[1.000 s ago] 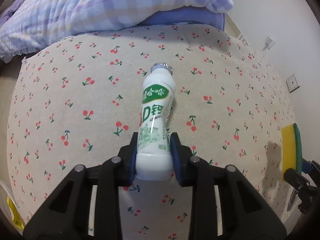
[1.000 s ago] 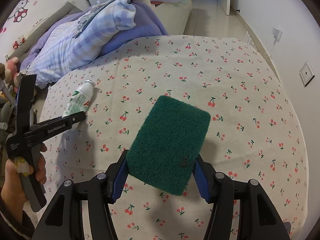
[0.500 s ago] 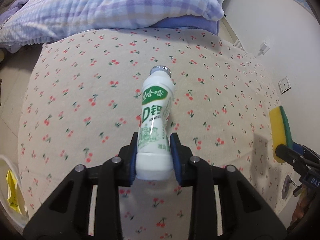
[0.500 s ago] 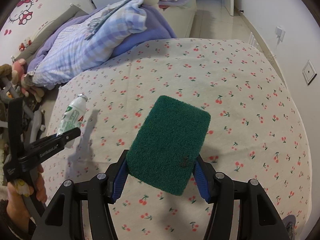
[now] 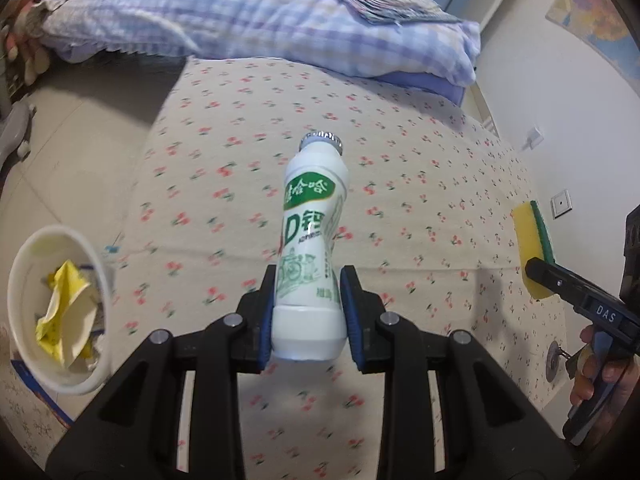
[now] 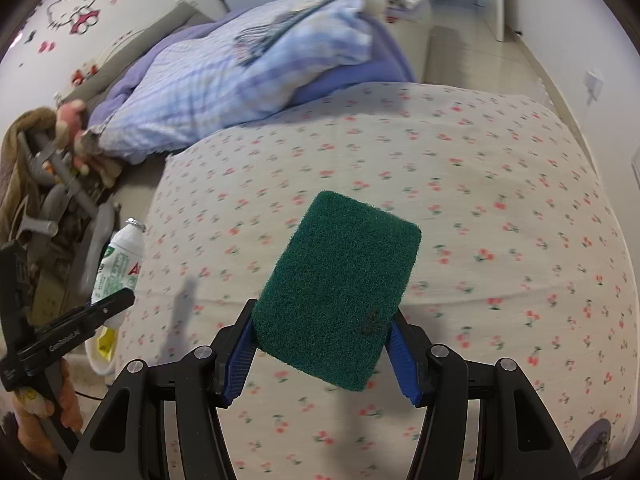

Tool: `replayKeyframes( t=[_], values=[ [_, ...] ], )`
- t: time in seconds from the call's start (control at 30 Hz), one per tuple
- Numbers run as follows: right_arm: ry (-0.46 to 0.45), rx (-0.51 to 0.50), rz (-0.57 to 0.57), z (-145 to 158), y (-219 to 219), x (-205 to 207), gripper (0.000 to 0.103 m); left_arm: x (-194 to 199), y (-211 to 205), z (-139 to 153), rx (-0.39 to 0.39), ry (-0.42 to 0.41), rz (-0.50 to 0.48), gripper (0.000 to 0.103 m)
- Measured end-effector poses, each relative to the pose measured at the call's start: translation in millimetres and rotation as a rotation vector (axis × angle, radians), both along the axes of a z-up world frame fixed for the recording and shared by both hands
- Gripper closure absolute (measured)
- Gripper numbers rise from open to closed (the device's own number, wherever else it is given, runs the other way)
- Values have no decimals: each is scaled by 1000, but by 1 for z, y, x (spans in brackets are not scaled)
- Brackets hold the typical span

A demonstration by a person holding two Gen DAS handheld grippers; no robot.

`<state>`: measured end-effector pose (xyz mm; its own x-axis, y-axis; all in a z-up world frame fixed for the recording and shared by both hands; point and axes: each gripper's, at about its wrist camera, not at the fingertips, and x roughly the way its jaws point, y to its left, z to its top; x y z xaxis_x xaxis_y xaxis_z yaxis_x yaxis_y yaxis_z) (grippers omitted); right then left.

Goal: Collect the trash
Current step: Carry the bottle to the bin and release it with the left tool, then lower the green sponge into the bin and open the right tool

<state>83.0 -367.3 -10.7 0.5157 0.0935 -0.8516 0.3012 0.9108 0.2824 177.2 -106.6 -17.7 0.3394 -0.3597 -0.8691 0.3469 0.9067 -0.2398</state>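
Observation:
My left gripper (image 5: 308, 312) is shut on a white plastic drink bottle (image 5: 310, 248) with a green label and holds it in the air above the cherry-print bed (image 5: 400, 160), cap pointing away. The bottle also shows in the right wrist view (image 6: 118, 268). A white waste bin (image 5: 24, 268) with yellow crumpled paper (image 5: 60, 316) stands on the floor at the lower left. My right gripper (image 6: 320, 344) is shut on a green and yellow scouring sponge (image 6: 340, 300), held above the bed; the sponge also shows in the left wrist view (image 5: 534, 252).
A checked blue quilt (image 5: 240, 12) is piled at the far end of the bed. Tiled floor (image 5: 80, 128) lies left of the bed. Stuffed toys and clutter (image 6: 52, 168) sit by the left wall. A wall with sockets (image 5: 560, 204) runs along the right.
My left gripper has lifted the bottle off the bed and swung it left, bringing the waste bin into view. My right gripper has risen with the sponge and drifted left.

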Motion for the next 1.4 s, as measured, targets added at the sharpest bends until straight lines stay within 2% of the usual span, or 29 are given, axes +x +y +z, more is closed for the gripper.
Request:
replayKeyframes(
  t=[0.33, 0.57, 0.83, 1.07, 1.1, 1.13, 1.2, 1.3, 1.4],
  values=[
    [-30, -26, 154, 14, 86, 19, 43, -9, 104, 3, 5, -3, 162, 71],
    [-20, -19, 237, 9, 142, 40, 43, -4, 173, -13, 36, 42, 292, 71],
    [8, -19, 296, -8, 195, 70, 43, 14, 214, -37, 79, 100, 390, 71],
    [9, 18, 361, -17, 233, 86, 43, 25, 229, -51, 109, 121, 387, 70],
    [8, 27, 371, -18, 239, 88, 43, 26, 233, -52, 103, 126, 395, 60],
    [8, 37, 382, -20, 244, 90, 43, 26, 237, -52, 102, 129, 406, 38],
    [8, 53, 401, -23, 255, 93, 43, 21, 244, -47, 98, 106, 440, 20],
    [9, 72, 429, -27, 273, 97, 42, 17, 249, -41, 121, 86, 448, 19],
    [13, 91, 454, -32, 291, 103, 42, 9, 261, -39, 144, 88, 481, 11]
  ],
)
